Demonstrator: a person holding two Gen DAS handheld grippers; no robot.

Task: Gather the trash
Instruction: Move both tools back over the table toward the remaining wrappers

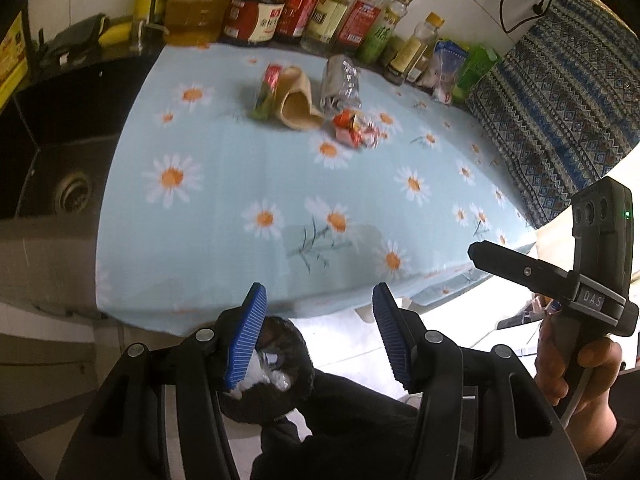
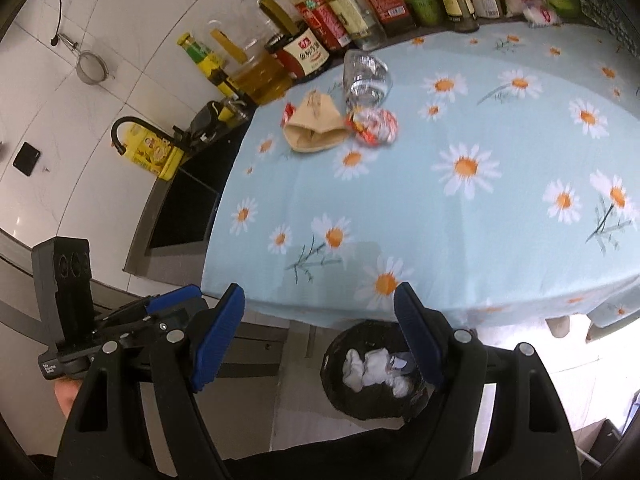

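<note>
Trash (image 1: 308, 98) sits far across the cloth (image 1: 240, 184). Your left gripper (image 1: 320, 336) and right gripper (image 2: 320, 336) hang empty, jaws apart, above the bin (image 2: 376, 368), ready to reach.

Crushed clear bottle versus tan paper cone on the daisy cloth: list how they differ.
The crushed clear bottle is see-through and crinkled; the tan paper cone is opaque and smooth.
The bottle lies nearer the row of sauce bottles; the cone lies nearer the counter's front edge.
Both lie on the daisy cloth, uncollected, close to a red-and-white wrapper.
</note>
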